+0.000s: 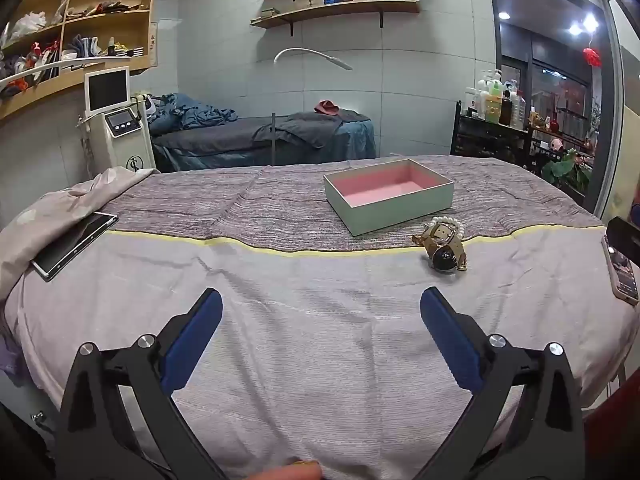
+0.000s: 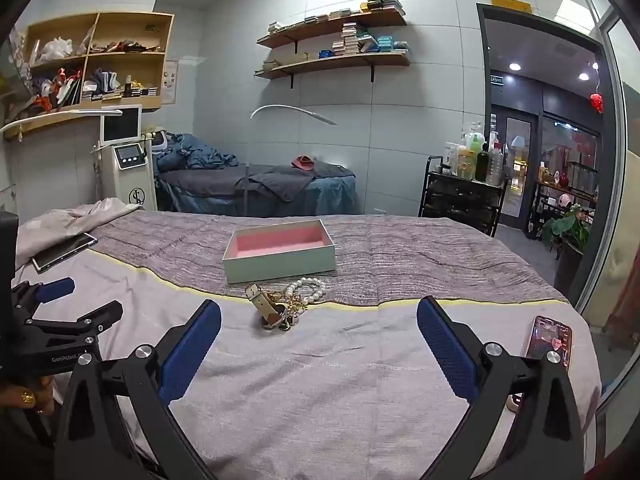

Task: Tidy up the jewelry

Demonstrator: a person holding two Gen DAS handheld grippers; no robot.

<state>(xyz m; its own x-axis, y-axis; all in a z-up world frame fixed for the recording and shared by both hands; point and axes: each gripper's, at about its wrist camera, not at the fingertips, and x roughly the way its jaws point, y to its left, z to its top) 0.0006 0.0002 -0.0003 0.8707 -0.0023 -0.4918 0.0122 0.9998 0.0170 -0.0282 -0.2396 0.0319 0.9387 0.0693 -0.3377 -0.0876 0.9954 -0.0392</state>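
Only the right wrist view shows the left gripper [image 2: 86, 298]; both grippers gape empty.

Bed [image 1: 280, 320]: fills the lower frame, pale cover with a striped grey blanket behind.
Tablet [image 1: 74, 242]: left edge of the bed, lying flat.
Phone [image 2: 550, 340]: lower right, screen lit.
Wall shelves [image 2: 332, 60]: upper centre, stacked with small boxes.
Bottle cart [image 2: 464, 196]: right, against the wall.
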